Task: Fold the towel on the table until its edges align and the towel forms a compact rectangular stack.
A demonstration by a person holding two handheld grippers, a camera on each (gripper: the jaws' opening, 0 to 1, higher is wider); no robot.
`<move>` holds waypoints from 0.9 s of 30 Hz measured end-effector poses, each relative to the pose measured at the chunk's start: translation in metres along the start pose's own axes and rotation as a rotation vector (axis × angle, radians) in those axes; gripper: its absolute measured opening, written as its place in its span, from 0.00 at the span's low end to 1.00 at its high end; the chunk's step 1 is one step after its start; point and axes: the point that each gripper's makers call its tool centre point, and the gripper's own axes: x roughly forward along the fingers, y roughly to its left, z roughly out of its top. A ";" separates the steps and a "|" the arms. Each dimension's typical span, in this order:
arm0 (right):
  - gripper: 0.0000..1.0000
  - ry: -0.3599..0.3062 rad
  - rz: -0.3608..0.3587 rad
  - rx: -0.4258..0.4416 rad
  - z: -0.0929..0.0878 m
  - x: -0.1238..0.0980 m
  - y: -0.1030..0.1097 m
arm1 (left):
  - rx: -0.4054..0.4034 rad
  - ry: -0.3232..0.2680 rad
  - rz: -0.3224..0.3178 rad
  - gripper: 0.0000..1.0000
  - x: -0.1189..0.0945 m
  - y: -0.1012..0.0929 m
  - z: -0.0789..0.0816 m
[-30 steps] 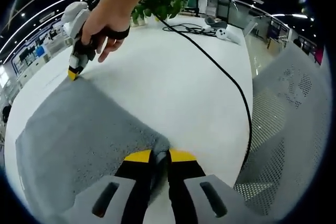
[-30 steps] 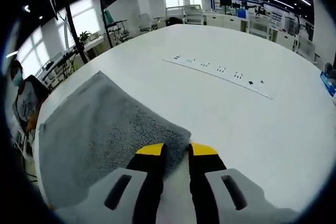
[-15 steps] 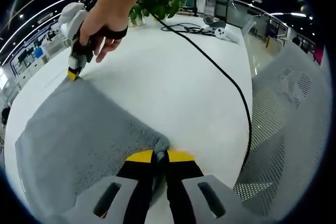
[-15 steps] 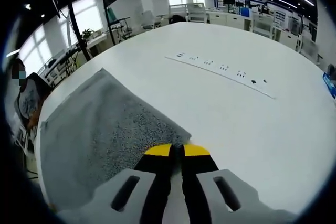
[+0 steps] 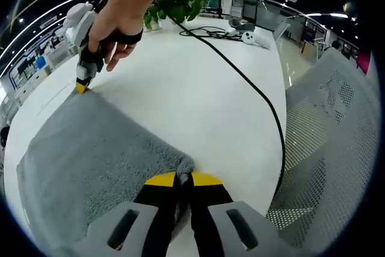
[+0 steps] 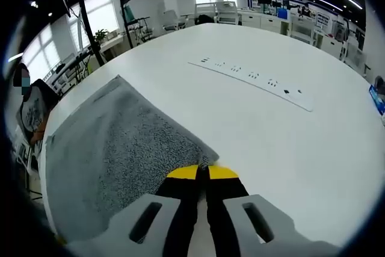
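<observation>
Grey towel (image 5: 90, 154) lies spread flat on a white surface (image 5: 192, 88), each near corner pinched between closed yellow-tipped jaws: the left hand-held gripper (image 5: 183, 179) clamps one corner, the right hand-held gripper (image 6: 203, 171) the other. A black cable (image 5: 252, 88) crosses the surface beside a potted plant (image 5: 177, 4); a power strip (image 6: 252, 79) lies beyond the towel.

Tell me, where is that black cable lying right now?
In the left gripper view the black cable snakes across the white table to the right of the grey towel, running from near the potted plant to the table's near edge.
</observation>
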 end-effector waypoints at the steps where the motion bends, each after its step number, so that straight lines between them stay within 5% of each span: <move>1: 0.01 0.001 0.000 0.000 -0.001 -0.001 -0.001 | 0.001 0.000 -0.001 0.07 0.000 -0.001 0.000; 27: 0.00 0.025 -0.015 0.022 -0.026 -0.026 -0.027 | 0.030 0.002 -0.057 0.08 0.013 -0.028 0.017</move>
